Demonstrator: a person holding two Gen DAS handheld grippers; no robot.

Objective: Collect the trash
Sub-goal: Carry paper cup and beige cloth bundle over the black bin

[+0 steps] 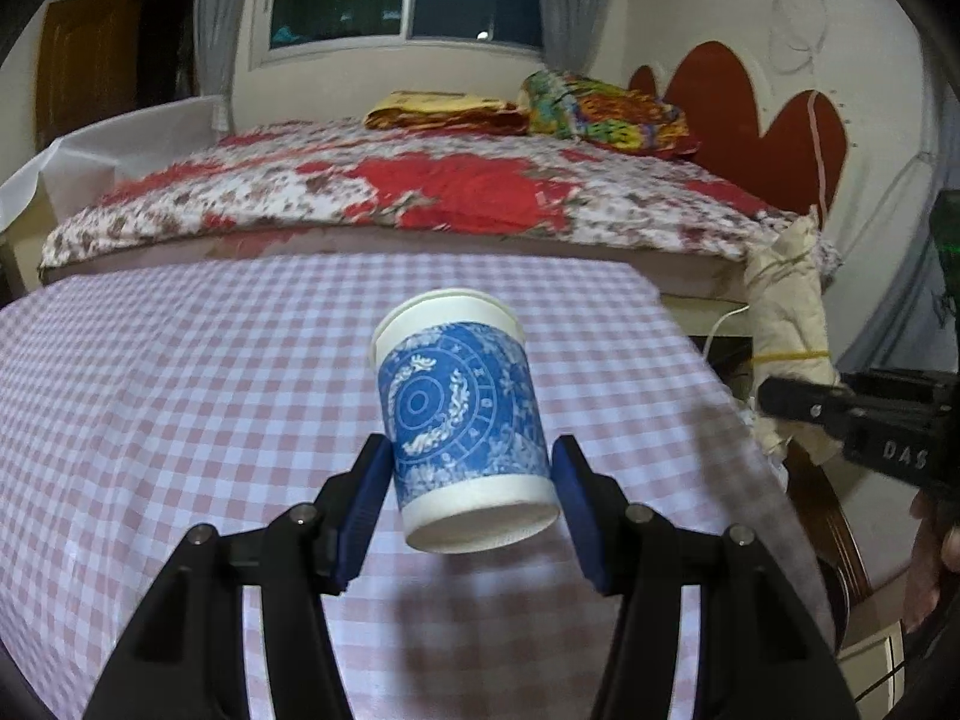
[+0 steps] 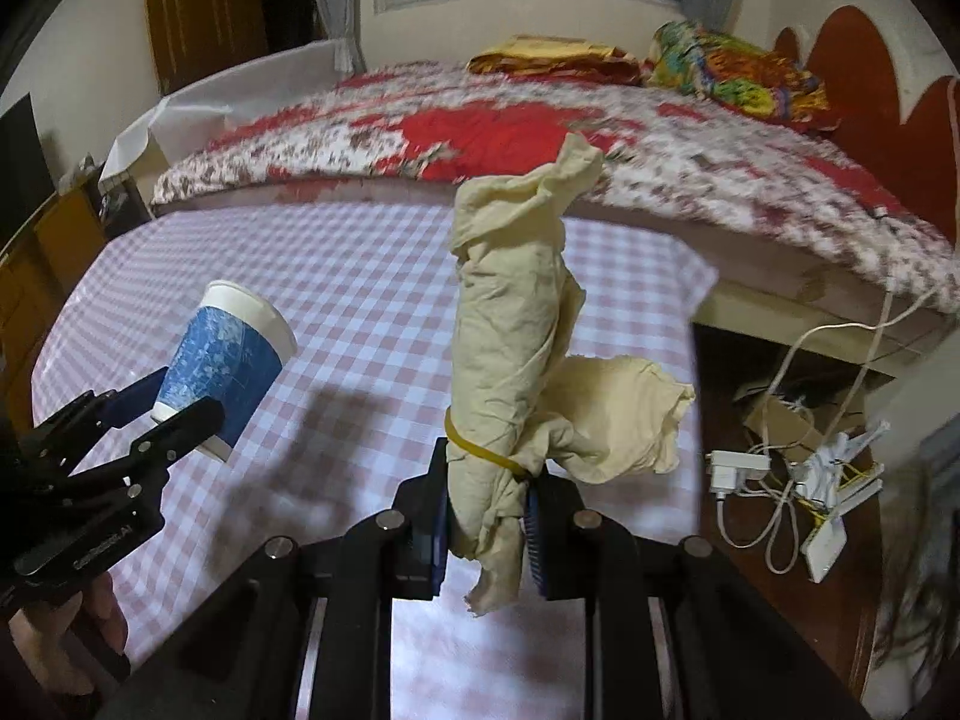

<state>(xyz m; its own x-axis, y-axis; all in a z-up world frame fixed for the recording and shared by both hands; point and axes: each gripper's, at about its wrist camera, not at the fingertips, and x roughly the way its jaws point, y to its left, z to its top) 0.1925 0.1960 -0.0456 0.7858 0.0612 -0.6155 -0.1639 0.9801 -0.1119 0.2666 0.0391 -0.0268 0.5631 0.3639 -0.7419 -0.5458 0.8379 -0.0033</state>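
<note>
Both pieces of trash were up off the tabletop (image 1: 180,360).
Left hand-held gripper (image 1: 471,498) clamped the cup (image 1: 462,414); right hand-held gripper (image 2: 486,516) pinched the cloth roll (image 2: 510,324); no bin showed, so dropping remained.

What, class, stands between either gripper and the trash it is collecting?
Nothing visible. The left gripper already grips the blue paper cup, and the right gripper grips the rolled cloth bundle, both lifted above the checkered tablecloth.

Left gripper (image 1: 471,501) black linkage arms, silver screws, blue ribbed pads (image 1: 579,504), right gripper (image 2: 486,531) alike, white lettering, bare skin behind
</note>
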